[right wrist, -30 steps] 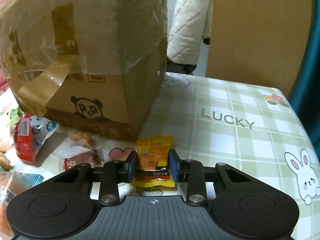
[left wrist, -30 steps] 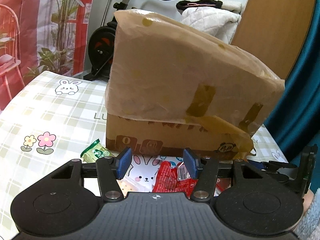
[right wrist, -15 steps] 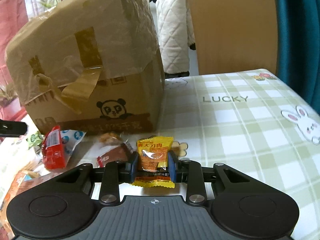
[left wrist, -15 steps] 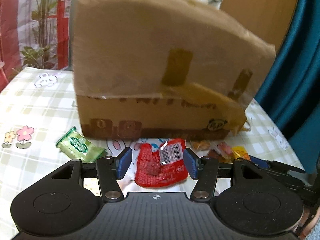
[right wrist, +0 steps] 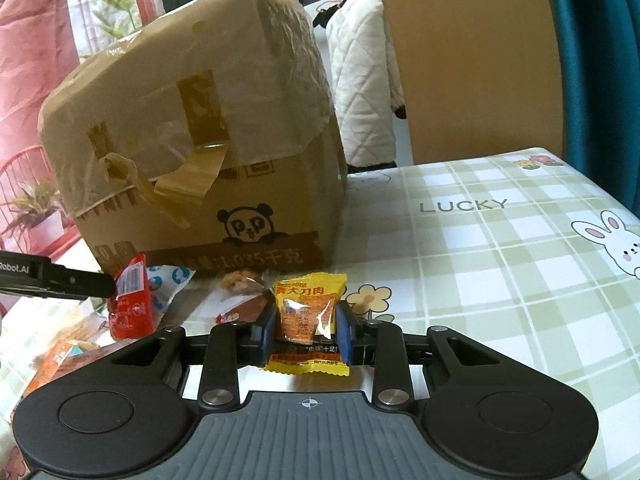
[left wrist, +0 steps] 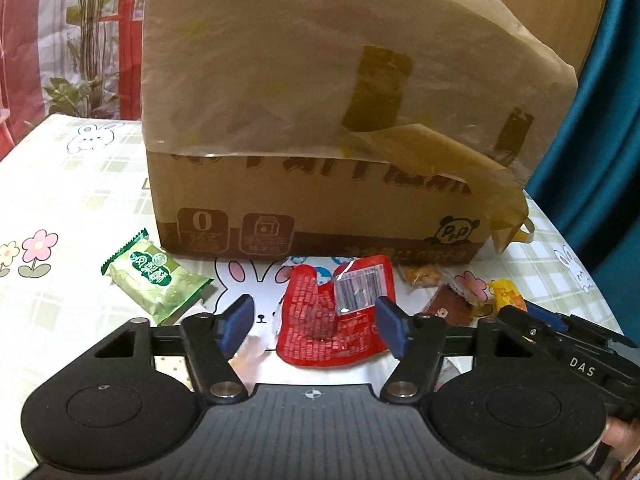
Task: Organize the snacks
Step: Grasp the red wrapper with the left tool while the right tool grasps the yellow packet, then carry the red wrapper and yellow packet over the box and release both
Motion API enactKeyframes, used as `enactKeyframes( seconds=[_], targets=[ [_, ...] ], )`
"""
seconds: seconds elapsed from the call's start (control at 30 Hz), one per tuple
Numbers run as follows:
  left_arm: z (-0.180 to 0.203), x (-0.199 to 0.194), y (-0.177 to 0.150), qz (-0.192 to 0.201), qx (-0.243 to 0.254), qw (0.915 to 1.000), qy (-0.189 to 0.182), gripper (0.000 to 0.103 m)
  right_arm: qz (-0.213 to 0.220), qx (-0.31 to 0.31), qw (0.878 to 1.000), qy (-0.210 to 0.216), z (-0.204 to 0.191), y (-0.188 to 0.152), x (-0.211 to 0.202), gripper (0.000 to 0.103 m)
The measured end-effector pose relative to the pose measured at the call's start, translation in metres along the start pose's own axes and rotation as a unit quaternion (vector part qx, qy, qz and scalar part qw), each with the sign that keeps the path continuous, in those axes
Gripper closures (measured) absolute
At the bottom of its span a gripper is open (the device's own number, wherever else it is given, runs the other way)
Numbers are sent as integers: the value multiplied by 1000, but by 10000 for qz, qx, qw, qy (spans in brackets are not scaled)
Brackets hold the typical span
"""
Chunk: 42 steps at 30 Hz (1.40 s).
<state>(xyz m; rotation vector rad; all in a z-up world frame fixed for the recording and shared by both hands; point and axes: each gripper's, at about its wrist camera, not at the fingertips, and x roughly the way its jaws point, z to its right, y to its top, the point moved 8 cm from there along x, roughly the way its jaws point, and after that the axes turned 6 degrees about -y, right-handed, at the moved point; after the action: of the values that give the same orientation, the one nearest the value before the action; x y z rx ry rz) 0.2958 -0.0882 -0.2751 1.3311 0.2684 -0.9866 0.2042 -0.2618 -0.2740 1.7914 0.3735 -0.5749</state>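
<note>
The left gripper (left wrist: 316,322) tilts downward toward the table (left wrist: 60,200), its jaws spread wide and opening. A red packet (left wrist: 336,316) lies flat between them; neither pad touches it. A green packet (left wrist: 156,280) lies on the cloth just outside the left jaw, and a brown packet (left wrist: 446,304) lies beyond the right jaw. A taped cardboard box (left wrist: 320,120) stands ahead of the jaws, past the red packet.

The right gripper (right wrist: 307,330) also points downward, less steeply. Its jaws are narrow and clamped on a yellow packet (right wrist: 308,312), the pads pressing both its sides; the packet stands upright between them, its lower edge hanging below the pads. Left of these jaws, the other gripper's finger reaches the red packet. The box stands ahead and left of the right jaws.
</note>
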Motion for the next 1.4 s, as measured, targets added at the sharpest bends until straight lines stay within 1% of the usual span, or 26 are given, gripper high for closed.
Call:
enactKeyframes(
  seconds=[0.03,0.2,0.37,0.43,0.53,0.63,0.7,0.77,0.87,1.03,1.17,1.23,1.33,1.4],
  targets=[
    [-2,1,-1,-13,2,10000,-6,40,12,11,10000,15,0,0,0,75],
    [-5,8,-3,-106,87,9999,57,41,27,39,9999,107,0,0,-2,75],
    [-5,20,-5,-195,22,9997,-145,41,-11,41,9999,149,0,0,-2,75],
    [-4,23,-5,-189,-81,9995,-240,44,-41,43,9998,172,0,0,-1,75],
    [-3,24,-6,-157,-96,9995,-273,47,-77,50,9998,189,-1,0,0,75],
    [-4,19,-9,-110,-145,9994,-295,53,-104,58,9997,200,-2,-1,1,75],
    [-2,13,-11,-80,-152,9995,-256,65,-109,74,9997,205,-2,-1,1,75],
    [-1,6,-14,-53,-156,9995,-270,69,-116,83,9997,199,-2,-1,2,75],
    [0,-6,-19,11,-144,9996,-226,81,-128,74,9997,196,-3,-2,2,75],
    [-5,-34,-21,317,-348,9987,-217,82,-123,74,9997,196,-3,-1,2,75],
    [-6,-55,-15,546,-364,9977,-194,82,-47,92,9998,183,-3,-1,-1,75],
    [-5,-63,-8,681,-368,9968,-176,82,37,129,9999,92,-1,2,-4,75],
    [2,-79,6,980,-217,9949,-69,82,108,302,9995,29,2,10,-11,75],
    [8,-90,14,1167,-61,9931,-48,81,280,288,9992,46,2,20,-22,75]
  ],
)
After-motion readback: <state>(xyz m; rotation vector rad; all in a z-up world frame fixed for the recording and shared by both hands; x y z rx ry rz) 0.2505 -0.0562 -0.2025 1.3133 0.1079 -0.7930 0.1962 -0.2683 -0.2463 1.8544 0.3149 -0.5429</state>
